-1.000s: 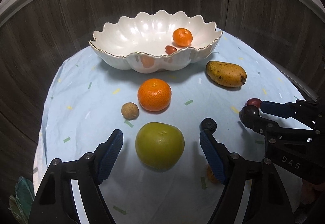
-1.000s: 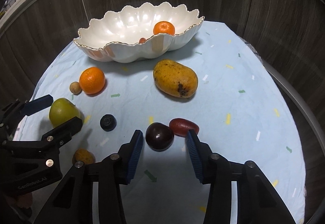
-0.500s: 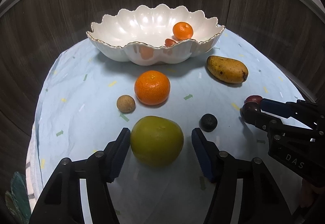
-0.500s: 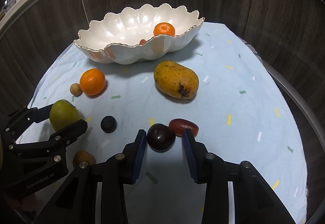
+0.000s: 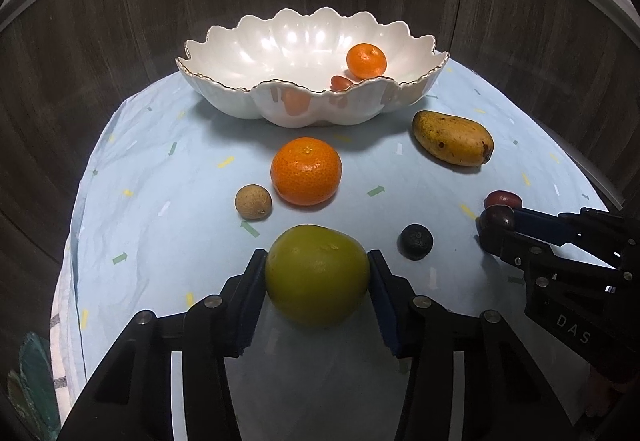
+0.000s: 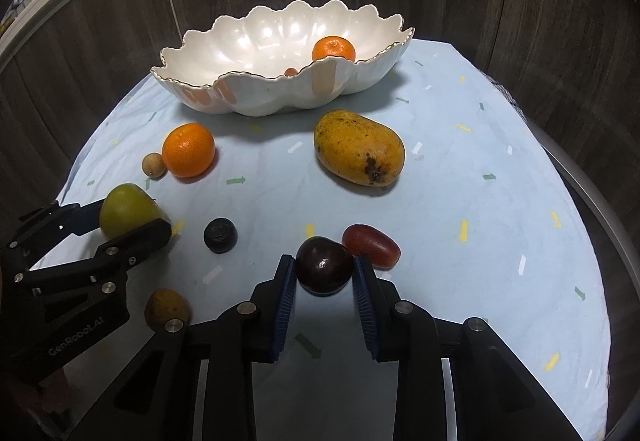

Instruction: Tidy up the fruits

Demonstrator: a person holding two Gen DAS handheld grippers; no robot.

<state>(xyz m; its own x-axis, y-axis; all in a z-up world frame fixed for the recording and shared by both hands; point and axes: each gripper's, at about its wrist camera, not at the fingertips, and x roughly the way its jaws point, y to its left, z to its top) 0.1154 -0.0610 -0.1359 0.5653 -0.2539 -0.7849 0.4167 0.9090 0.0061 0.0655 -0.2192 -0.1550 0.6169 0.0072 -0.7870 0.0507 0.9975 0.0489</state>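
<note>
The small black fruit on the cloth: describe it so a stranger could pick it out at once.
Start at the white bowl and come forward over the blue cloth, past the orange. The black fruit lies alone between the green fruit and the dark red plum. It is the smallest, darkest thing there, wrinkled, and no gripper holds it.

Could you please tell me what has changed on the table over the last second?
Both pairs of jaws have just been closing: the left gripper is now shut on the green fruit, the right gripper on the dark plum. Neither fruit is lifted yet. The bowl, mango and orange stayed put.
</note>
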